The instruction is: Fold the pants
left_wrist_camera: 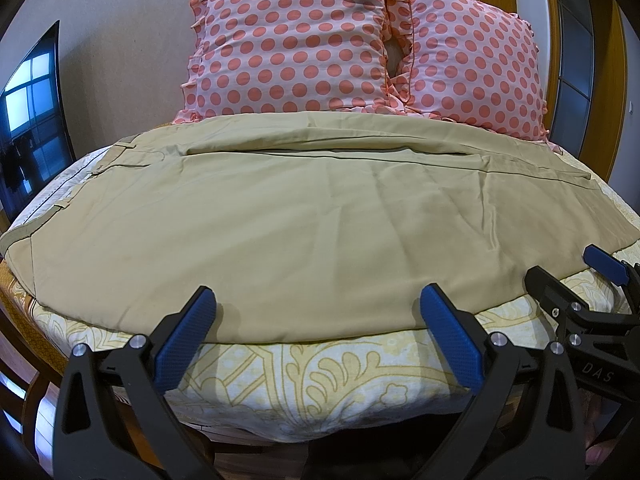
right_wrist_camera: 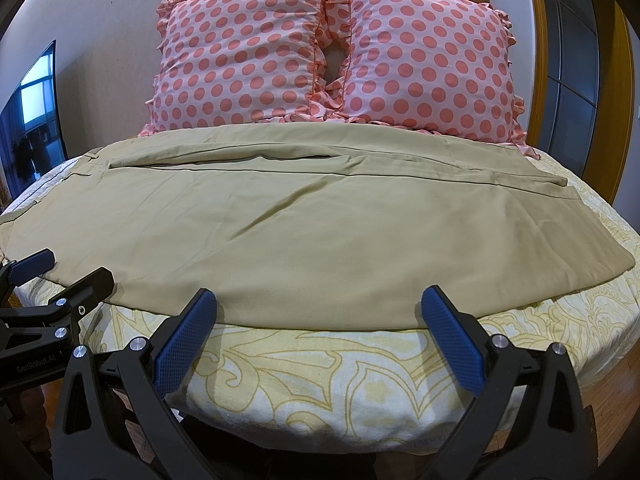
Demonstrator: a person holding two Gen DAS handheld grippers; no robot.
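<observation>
Khaki pants (left_wrist_camera: 304,216) lie flat across the bed, waistband at the left, legs running to the right; they also show in the right wrist view (right_wrist_camera: 304,224). My left gripper (left_wrist_camera: 318,304) is open and empty, its blue pads just at the pants' near edge. My right gripper (right_wrist_camera: 320,304) is open and empty at the same near edge, further right. The right gripper shows at the right of the left wrist view (left_wrist_camera: 572,268), open. The left gripper shows at the left of the right wrist view (right_wrist_camera: 68,268), open.
The bed (right_wrist_camera: 360,380) has a yellow patterned sheet. Two pink polka-dot pillows (left_wrist_camera: 296,40) (right_wrist_camera: 424,52) lean on the wall behind the pants. A dark TV screen (left_wrist_camera: 32,112) stands at the left. A wooden door frame (right_wrist_camera: 616,92) is at the right.
</observation>
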